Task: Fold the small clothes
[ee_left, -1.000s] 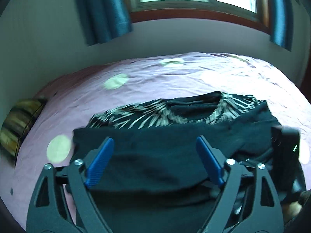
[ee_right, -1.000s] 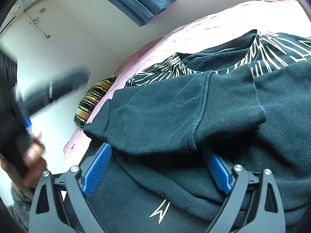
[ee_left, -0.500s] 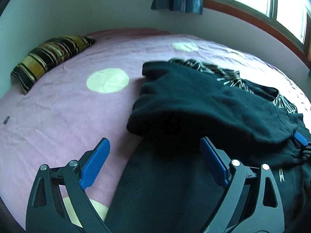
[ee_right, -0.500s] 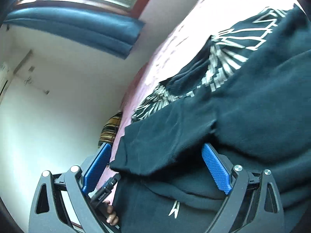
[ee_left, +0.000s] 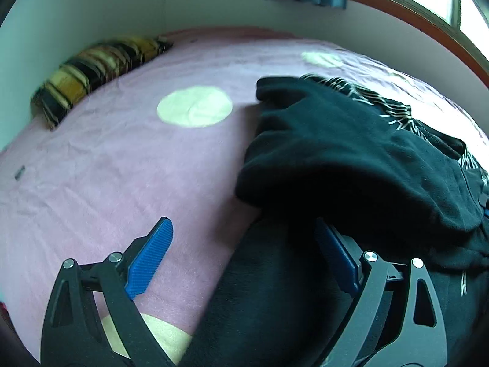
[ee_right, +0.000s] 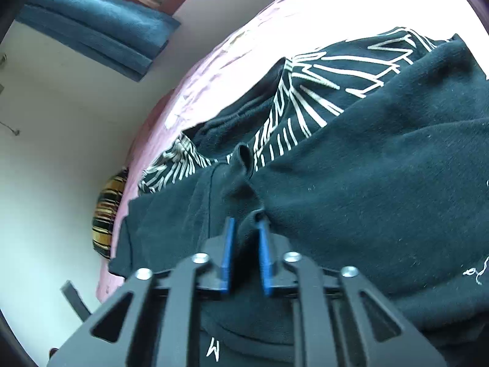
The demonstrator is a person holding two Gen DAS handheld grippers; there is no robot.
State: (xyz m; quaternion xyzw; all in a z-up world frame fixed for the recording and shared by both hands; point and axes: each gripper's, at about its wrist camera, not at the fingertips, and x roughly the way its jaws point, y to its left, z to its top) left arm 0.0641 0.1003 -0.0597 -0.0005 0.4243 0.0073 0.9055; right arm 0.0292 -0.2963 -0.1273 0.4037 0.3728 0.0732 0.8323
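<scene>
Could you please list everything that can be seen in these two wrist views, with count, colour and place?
sweatshirt: one, black with white line print, lying partly folded on the bed.
bed sheet: one, pink with pale round dots, covering the bed under the garment.
pillow: one, yellow and black striped, at the bed's far edge by the wall.
curtains: blue, hanging beside the window.
window: one, brown frame, above the bed.
wall: white, behind the bed.
left gripper: one, black with blue pads, jaws open over the garment's edge and the sheet.
right gripper: one, black with blue pads, shut on a fold of the sweatshirt.
</scene>
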